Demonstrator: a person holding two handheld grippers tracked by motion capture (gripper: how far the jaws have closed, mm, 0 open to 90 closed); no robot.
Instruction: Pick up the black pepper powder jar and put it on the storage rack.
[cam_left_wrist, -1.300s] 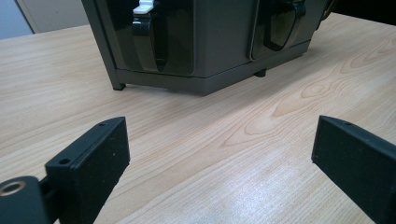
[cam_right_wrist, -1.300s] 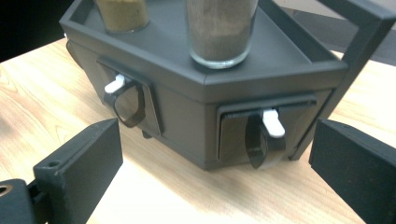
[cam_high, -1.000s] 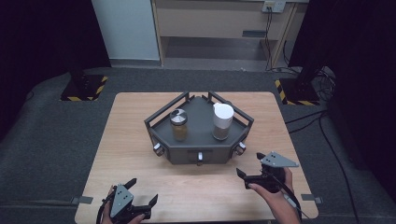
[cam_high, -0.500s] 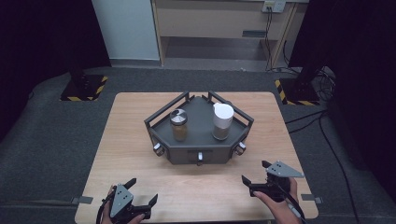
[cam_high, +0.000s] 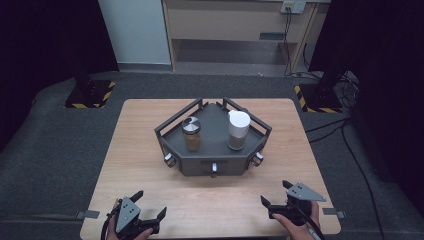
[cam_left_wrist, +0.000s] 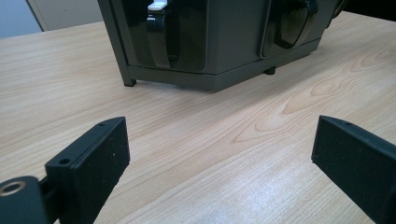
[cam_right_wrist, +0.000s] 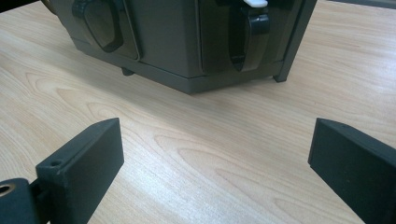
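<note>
Both grippers wide, empty: left gripper (cam_high: 149, 206) and right gripper (cam_high: 275, 194) sit low at the near table (cam_high: 140, 150) edge. Rack (cam_high: 212, 150) well ahead, holding jar (cam_high: 191, 134) and white bottle (cam_high: 238, 130).

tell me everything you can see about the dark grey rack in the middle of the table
The dark grey rack is a five-sided tray on a boxy base, metal or plastic by its look, with a low rail around it. It stands level on the wooden table, on short feet. Three knobs line its front faces. On it stand a silver-lidded jar and a white-capped container. Neither gripper touches it.
</note>
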